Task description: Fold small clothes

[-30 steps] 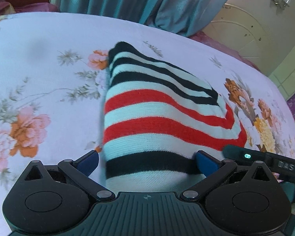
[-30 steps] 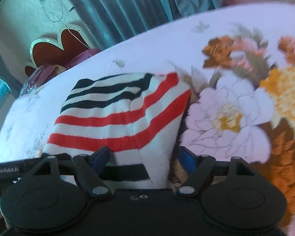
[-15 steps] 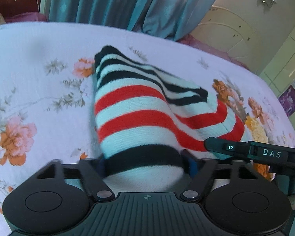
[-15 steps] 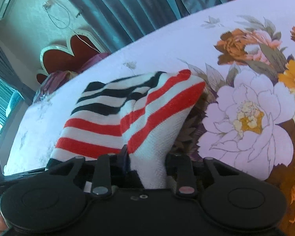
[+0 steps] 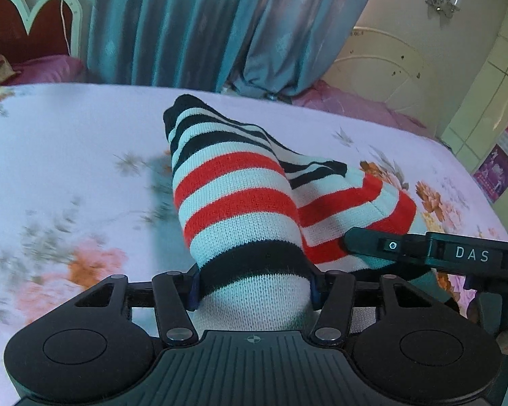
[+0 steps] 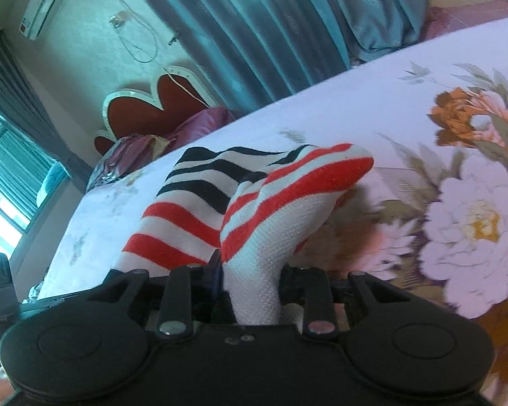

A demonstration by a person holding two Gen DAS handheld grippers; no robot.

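Both grippers [image 5: 254, 287] [image 6: 250, 287] clamp striped garment [image 5: 233, 203], extending away

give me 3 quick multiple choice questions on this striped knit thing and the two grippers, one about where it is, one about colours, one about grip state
1. Where does the striped garment lie?
A. on a floral bedsheet
B. in a basket
C. on a wooden floor

2. Which stripe colours does it have?
A. green and yellow
B. red, black and white
C. blue only

3. What is the left gripper doing?
A. open, away from the cloth
B. shut on nothing
C. shut on the garment's edge

Answers: 1 A, flower print surrounds it; 2 B, those bands show in both views; 3 C, its fingers pinch the cloth, as the right gripper does too.
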